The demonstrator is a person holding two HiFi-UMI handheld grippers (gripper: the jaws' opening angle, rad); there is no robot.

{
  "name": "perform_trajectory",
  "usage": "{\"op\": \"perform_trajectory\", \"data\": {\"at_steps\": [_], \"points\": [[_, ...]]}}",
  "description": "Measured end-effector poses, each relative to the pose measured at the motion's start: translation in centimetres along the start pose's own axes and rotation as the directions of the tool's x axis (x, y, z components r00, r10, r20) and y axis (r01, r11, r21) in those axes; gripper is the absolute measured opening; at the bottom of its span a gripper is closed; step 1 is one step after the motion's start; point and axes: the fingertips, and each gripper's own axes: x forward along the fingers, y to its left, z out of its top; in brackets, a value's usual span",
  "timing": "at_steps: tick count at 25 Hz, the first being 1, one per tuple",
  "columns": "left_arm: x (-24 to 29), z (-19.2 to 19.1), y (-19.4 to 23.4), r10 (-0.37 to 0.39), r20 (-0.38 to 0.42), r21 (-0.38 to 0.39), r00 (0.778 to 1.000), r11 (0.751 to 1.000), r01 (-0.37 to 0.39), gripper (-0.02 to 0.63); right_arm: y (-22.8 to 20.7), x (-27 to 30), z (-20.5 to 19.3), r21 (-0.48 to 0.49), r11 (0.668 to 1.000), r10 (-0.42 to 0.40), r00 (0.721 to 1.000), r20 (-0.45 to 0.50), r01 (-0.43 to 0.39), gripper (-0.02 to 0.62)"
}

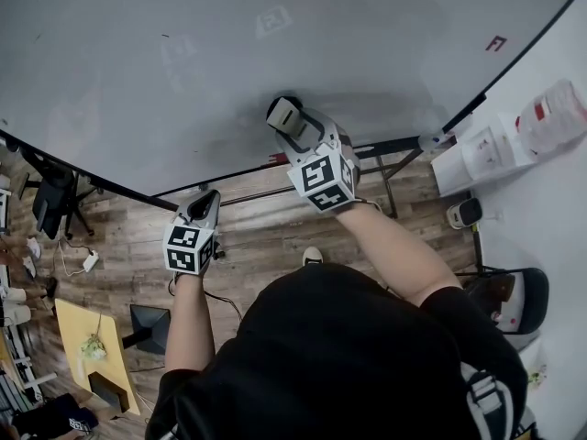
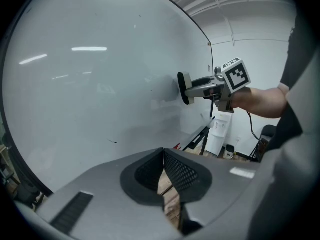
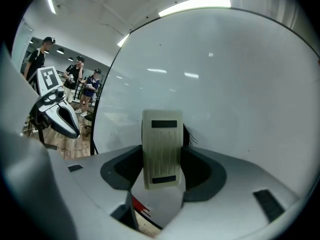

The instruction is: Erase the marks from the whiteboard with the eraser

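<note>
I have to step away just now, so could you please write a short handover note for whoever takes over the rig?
Right gripper: shut on the eraser, which is held against the whiteboard near its lower edge.
Left gripper: shut, empty, held clear of the board.
Done: most of the board looks clean, with a faint smear round the eraser.
Left: dark strokes just beside the eraser, and a red mark near the board's right edge.
</note>
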Motion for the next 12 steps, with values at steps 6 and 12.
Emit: {"op": "perform_trajectory", "data": {"at_steps": [6, 12], "points": [[0.0, 0.4, -0.4, -0.019, 0.005, 0.018, 1.000, 1.000, 0.019, 0.012, -0.7, -1.2, -0.5, 0.028, 1.000, -0.012, 1.000, -0.007, 0.012, 0.230], [-0.4, 0.4, -1.3, -0.040, 0.018, 0.024, 0.999, 0.999, 0.040, 0.012, -1.6, -3.0, -1.3, 0.051, 0.998, -0.046, 0.999, -0.017, 0.046, 0.230]]}}
